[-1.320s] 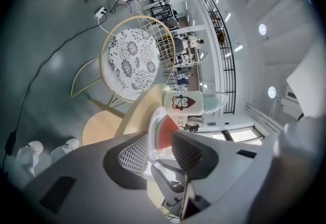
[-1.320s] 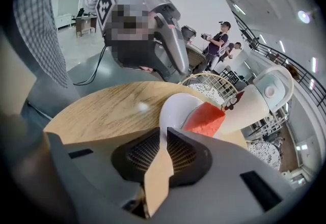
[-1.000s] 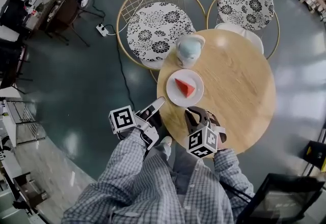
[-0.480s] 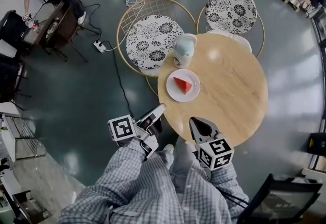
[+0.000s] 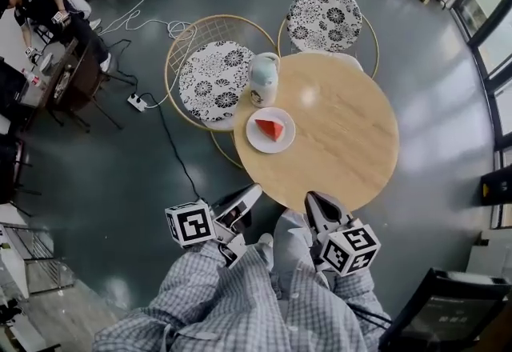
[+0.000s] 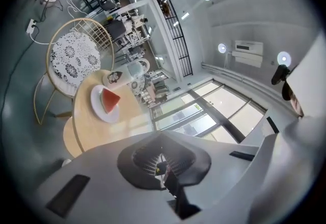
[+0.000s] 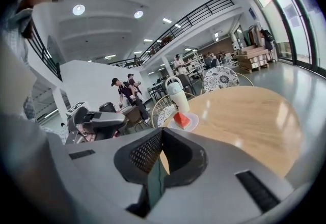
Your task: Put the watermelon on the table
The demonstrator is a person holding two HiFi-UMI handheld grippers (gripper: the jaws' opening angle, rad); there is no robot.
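Both tools, the left gripper (image 5: pixel 248 197) and the right gripper (image 5: pixel 314 200), are now hanging back off the near edge of the table (image 5: pixel 344 142). They have pulled away from the plate (image 5: pixel 258 139) they were flanking a second ago, and the left jaws have gone from wide to shut. Looking down from the head view, the two grippers are hovering in front of the person's checked shirt (image 5: pixel 240 302). On the round wooden top the watermelon (image 5: pixel 270 129) is lying as a red wedge on the white plate, just beside a lidded pale jug (image 5: pixel 262 78) — whatever the jug is holding is hidden. Along the left gripper view, the jaws are pressing together with nothing between them, and the plate with its wedge is showing far off on the tabletop. Along the right gripper view, the jaws are standing only a narrow slit apart, gripping nothing, and pointing across the table toward the same plate. Judging from this, the placing step is looking finished and the hands are retreating. The next move is calling for little more than keeping both grippers clear of the table's rim so the plate is not getting nudged.
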